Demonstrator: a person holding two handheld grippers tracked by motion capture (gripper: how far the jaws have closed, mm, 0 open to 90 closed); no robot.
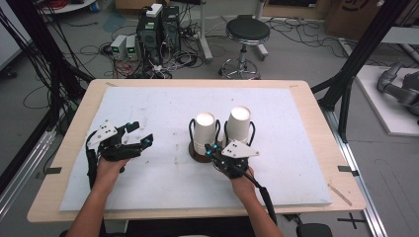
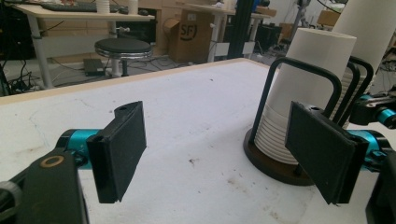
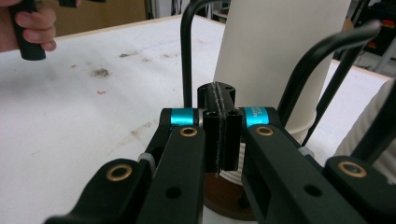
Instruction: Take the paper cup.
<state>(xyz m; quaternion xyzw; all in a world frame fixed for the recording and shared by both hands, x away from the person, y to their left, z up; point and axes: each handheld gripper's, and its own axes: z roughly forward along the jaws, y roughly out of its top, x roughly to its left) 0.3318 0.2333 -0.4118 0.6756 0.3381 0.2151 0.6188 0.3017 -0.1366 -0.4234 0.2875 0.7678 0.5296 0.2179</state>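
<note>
**Closed right tongs at the left cup stack, left tongs open and apart**

On the bench [image 1: 316,148] lies a white mat, and two stacks of white paper cups stand on it upside down, a little to the right of the middle. Each stack sits inside a black wire holder with a round dark base. The left cup stack [image 1: 204,133] and the right cup stack [image 1: 238,126] are just beside each other, nearer to the far edge than the hands are.

The right tongs [image 1: 211,149] are at the near side of the left cup stack, low, near its dark base [image 1: 197,154]. In the right gripper view the two black jaws are pressed flat together with nothing between them, so these tongs are closed and empty. Just behind the jaws stand the white wall of the stack [image 3: 280,51] and the black wire loops [image 3: 187,56] of the holder. Whether the jaw tips touch the stack, I cannot tell.

The left tongs [image 1: 141,134] are over the left part of the mat, well apart from the cups, and point toward them. Their jaws stand wide open, with only the bare mat between them. In the left gripper view the stack [image 2: 308,84] stands behind the right jaw.
</note>
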